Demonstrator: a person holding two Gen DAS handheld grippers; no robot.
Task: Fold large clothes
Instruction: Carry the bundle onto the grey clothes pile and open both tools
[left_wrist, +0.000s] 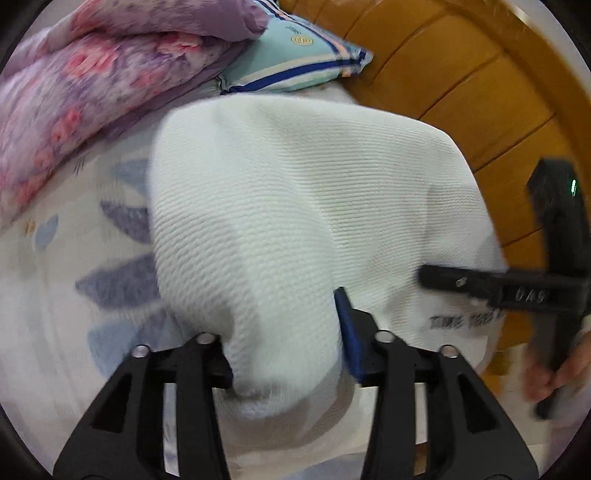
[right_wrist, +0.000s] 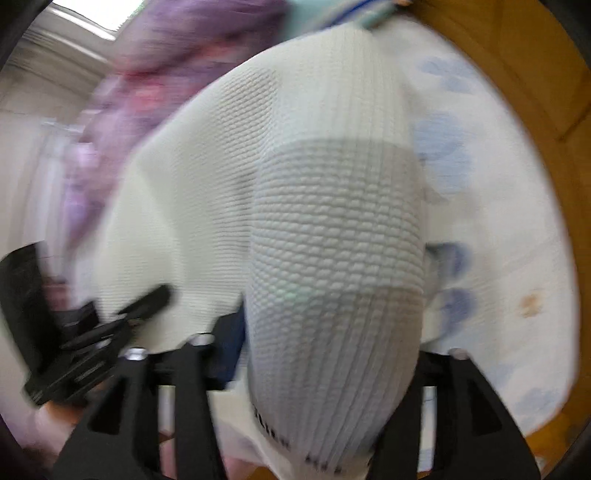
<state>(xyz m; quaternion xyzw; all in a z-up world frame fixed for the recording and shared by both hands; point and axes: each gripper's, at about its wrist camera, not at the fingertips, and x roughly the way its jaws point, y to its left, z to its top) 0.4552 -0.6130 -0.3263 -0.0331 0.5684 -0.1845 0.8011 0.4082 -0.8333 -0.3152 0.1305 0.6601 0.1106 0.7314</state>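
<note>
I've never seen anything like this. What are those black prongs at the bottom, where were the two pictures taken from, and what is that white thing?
There is no robot here. A person holds a pair of tongs in each hand, and each pair has a small camera looking along its two fingers. One picture comes from the left tongs, the other from the right tongs; the black prongs are their fingers. Each has a bunch of a white knit garment between its fingers; whether they pinch it I cannot tell. Under it is a bed sheet with blue leaves. Behind lie a purple flowered quilt and a light blue pillow.
</note>
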